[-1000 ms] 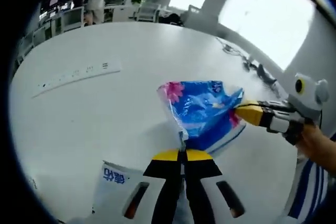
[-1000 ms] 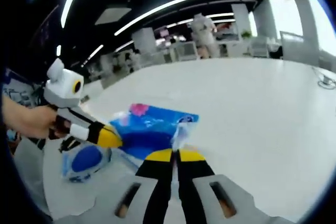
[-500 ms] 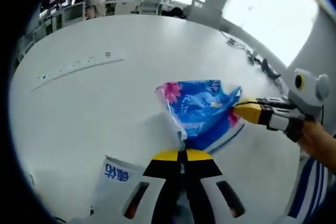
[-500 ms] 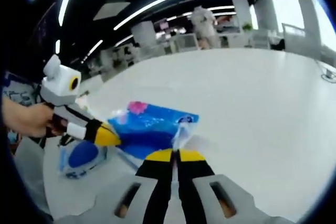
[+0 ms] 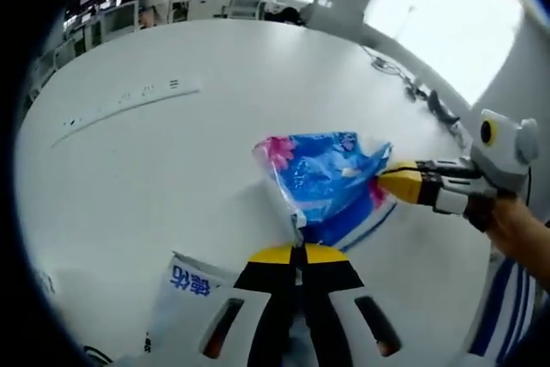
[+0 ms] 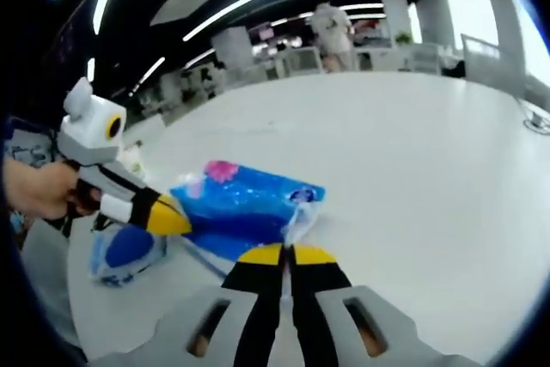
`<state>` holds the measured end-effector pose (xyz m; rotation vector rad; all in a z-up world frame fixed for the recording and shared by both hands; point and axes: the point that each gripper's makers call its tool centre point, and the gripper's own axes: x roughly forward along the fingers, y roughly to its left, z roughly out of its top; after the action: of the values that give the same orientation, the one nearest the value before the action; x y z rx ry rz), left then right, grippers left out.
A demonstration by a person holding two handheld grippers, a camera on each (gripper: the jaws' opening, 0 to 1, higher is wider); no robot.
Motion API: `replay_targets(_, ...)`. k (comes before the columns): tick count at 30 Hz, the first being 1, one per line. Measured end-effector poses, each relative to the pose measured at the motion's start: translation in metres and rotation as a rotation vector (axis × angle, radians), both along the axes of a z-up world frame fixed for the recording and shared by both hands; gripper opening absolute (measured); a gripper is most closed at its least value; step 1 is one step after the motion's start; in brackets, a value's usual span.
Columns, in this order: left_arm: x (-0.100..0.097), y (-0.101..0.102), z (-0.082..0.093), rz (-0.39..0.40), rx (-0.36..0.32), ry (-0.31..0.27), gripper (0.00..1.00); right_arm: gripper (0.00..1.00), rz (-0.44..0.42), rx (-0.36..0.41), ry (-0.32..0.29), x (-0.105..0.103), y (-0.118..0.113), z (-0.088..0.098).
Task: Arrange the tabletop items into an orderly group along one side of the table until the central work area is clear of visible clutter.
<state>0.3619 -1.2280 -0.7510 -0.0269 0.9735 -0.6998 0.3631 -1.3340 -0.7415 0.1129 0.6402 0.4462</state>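
Your left tool [image 5: 298, 247] is clamped tight on one end of the blue flowered packet [image 5: 325, 180], and your right tool [image 6: 285, 249] pinches the opposite end, holding it over the white worktop [image 5: 172, 169] between them. A second blue-and-white packet [image 6: 125, 251] lies near the worktop's edge.

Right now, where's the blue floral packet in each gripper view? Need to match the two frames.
Left gripper view: blue floral packet sits at centre, just above this view's own shut jaws, which pinch its lower edge; the right gripper grips its right end.
Right gripper view: blue floral packet sits left of centre, above this view's own shut jaws; the left gripper comes in at its left end.
Shared landmark: the pink flower printed on one corner of the packet.
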Motion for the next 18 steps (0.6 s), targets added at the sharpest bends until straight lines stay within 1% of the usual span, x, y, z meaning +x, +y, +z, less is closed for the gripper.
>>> replay_targets(3,-0.0004,-0.0005,-0.0007,0.002,0.001,0.008,0.01,0.0,0.012,-0.024,0.012,-0.0018,-0.0014,-0.0053)
replay_targets(7,-0.0016,-0.001,-0.0015,0.008,-0.002,0.016,0.02,0.0,0.01,-0.02,0.016,-0.0022,-0.0028,-0.0066)
replay_targets(12,-0.0033,-0.0014,-0.0021,0.005,-0.002,0.017,0.02,0.0,0.024,-0.035,0.009,-0.0006,-0.0033,-0.0078)
replay_targets(14,-0.0004,-0.0015,-0.0038,0.006,-0.001,0.021,0.02,0.0,0.022,-0.036,0.011,-0.0001,-0.0031,-0.0085)
replay_targets(18,-0.0005,-0.0013,-0.0038,0.011,-0.002,0.022,0.02,0.0,0.015,-0.03,0.015,0.0,-0.0033,-0.0096)
